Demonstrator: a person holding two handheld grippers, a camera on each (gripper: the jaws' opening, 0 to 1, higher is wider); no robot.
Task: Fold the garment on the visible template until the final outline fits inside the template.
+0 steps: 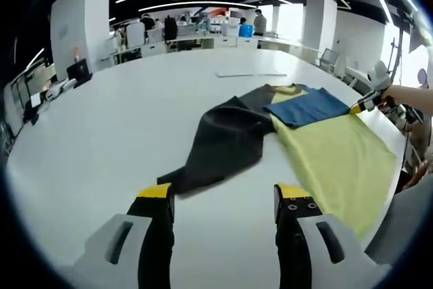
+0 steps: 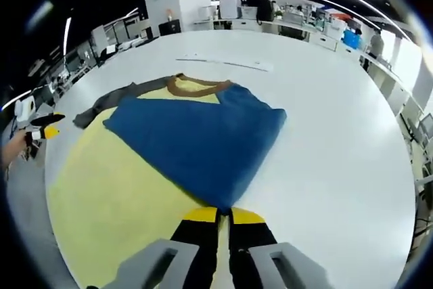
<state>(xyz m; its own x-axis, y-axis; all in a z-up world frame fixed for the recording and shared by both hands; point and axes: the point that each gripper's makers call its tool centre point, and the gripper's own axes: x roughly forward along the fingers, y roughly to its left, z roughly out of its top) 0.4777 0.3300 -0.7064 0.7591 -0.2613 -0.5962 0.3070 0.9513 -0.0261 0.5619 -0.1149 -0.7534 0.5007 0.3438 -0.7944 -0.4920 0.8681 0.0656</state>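
Clearly the right gripper [image 2: 224, 216] has its jaws pressed together on the near corner of the blue part of the garment [image 2: 199, 141], which spreads ahead of them over the yellow template [image 2: 111, 201]; holding that corner lets the cloth be carried across in a fold. A yellow-and-brown collar [image 2: 196, 86] lies at the far end, beyond the blue cloth. The left gripper [image 1: 224, 197] has its jaws apart and holds nothing, hanging above the bare white surface [image 1: 122, 113], probably waiting for a hold. Just ahead of its jaws the dark sleeve [image 1: 220, 143] trails off the template onto the surface, so I judge that part still needs folding in before the outline fits.
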